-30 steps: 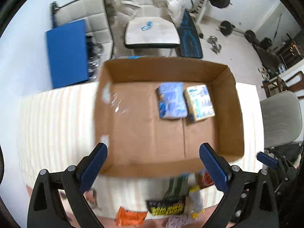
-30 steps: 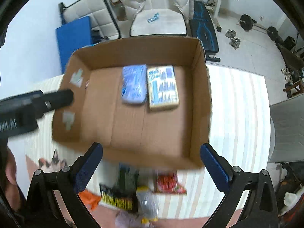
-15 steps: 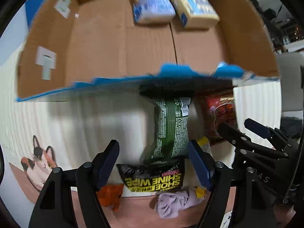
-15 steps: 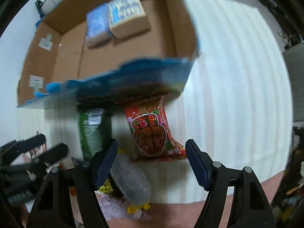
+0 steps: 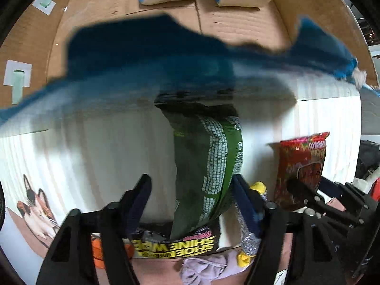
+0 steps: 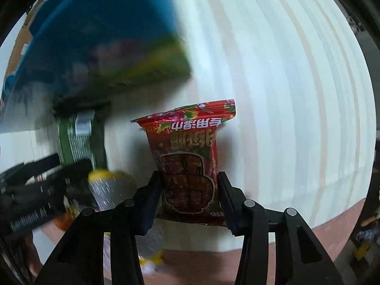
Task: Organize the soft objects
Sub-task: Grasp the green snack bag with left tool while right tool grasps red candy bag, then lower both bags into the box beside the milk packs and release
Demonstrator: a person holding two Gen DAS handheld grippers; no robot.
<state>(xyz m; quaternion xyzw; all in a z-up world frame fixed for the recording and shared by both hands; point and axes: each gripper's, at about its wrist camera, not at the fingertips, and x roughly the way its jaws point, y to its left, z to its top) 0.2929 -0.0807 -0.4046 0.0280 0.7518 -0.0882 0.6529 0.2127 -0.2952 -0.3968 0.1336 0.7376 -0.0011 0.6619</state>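
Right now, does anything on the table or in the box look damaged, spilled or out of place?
Nothing looks spilled. The cardboard box has an uneven, ragged-looking blue front edge, though blur hides detail. A grey cloth lies crumpled at the table's near edge, partly under the shoe wipe pack.

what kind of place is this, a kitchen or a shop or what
Probably a home table used for sorting: a striped tablecloth with a cat print, an open cardboard box, and loose packets like the red one.

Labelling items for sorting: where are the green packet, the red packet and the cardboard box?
green packet (image 5: pixel 209 163), left wrist view, middle.
red packet (image 6: pixel 190 166), right wrist view, printed front.
cardboard box (image 5: pixel 237 23), left wrist view, floor.
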